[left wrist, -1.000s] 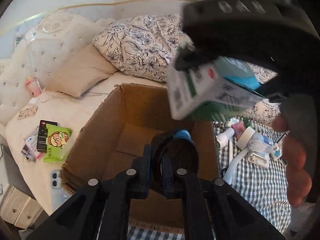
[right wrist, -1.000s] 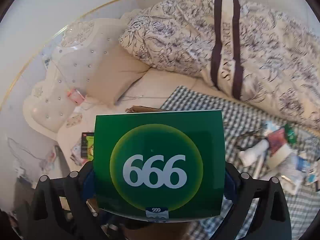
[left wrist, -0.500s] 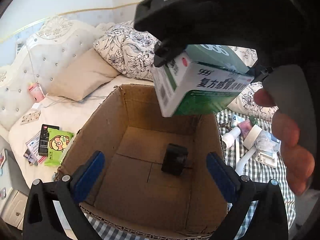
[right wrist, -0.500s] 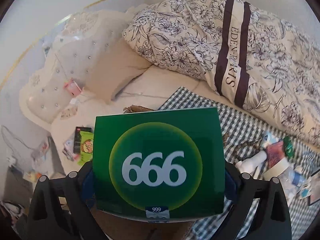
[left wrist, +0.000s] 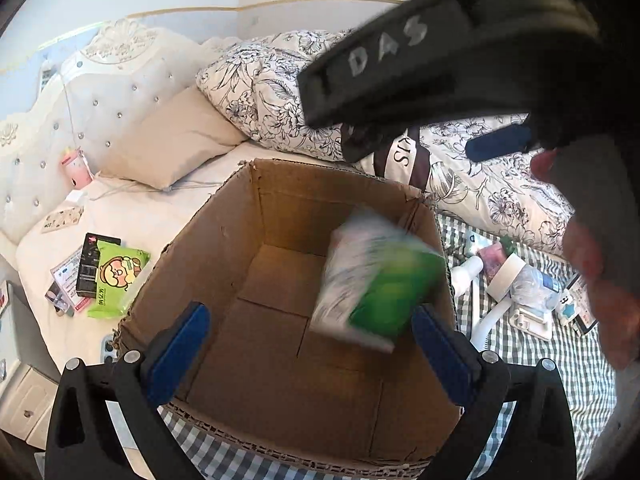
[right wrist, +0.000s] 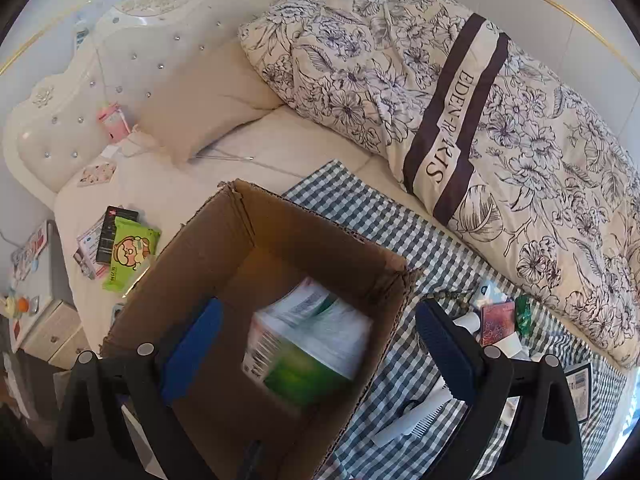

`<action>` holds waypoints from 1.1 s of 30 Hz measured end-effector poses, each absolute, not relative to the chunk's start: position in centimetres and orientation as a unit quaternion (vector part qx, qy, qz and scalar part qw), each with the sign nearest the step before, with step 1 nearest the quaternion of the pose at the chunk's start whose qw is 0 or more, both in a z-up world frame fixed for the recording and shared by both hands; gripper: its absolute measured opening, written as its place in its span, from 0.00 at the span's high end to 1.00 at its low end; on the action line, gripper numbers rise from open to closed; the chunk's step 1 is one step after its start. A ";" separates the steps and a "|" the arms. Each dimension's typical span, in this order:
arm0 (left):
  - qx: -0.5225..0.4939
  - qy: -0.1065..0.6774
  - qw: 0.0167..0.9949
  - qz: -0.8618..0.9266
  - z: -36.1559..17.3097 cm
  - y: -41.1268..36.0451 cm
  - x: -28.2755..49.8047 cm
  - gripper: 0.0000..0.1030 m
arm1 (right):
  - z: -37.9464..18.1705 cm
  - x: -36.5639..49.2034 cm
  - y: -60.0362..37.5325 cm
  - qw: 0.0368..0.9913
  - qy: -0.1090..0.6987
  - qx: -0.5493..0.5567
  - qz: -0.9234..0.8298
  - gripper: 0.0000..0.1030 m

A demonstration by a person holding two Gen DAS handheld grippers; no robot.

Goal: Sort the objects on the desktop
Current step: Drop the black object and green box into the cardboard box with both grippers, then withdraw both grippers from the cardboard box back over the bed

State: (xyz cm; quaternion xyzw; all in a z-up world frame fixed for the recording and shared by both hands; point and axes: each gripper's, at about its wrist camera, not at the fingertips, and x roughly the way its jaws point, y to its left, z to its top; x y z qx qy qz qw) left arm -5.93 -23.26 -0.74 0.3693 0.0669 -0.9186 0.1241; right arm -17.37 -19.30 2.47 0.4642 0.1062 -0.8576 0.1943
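A green and white carton (left wrist: 376,284) is blurred in mid-fall inside the open cardboard box (left wrist: 208,248), free of both grippers. My left gripper (left wrist: 310,356) hangs open over the box's near rim with nothing between its blue pads. The right gripper sits above the box's far right corner, and one of its blue pads (left wrist: 496,146) shows bare. In the right wrist view, my right gripper (right wrist: 318,356) is open above the cardboard box (right wrist: 200,264). The carton (right wrist: 308,344) lies below it, tilted and blurred.
A checked cloth (right wrist: 432,248) under the box carries a white bottle (left wrist: 466,276), a tape roll (left wrist: 506,276), a plastic bottle (left wrist: 536,288) and a white comb (right wrist: 416,412). A green snack packet (left wrist: 116,276) and cards lie left of the box. Pillows and a floral quilt (right wrist: 520,120) lie behind.
The right gripper opened and let go of the green carton, which dropped into the cardboard box. The left gripper had opened earlier, leaving a black item in the box, and stays open.
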 end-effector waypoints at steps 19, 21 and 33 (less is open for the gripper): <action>0.295 0.032 0.122 -0.947 8.4 -15.2 3.1 0.00 | 11.7 -1.7 3.8 0.187 -0.056 0.371 -0.908 0.00; 0.286 0.026 0.126 -0.950 9.2 -13.3 5.2 0.00 | 11.7 0.8 6.8 0.181 -0.062 0.362 -0.912 0.00; 0.292 -0.005 0.040 -0.956 8.1 -6.7 11.2 0.00 | 7.5 10.0 15.6 0.126 -0.110 0.394 -0.904 0.00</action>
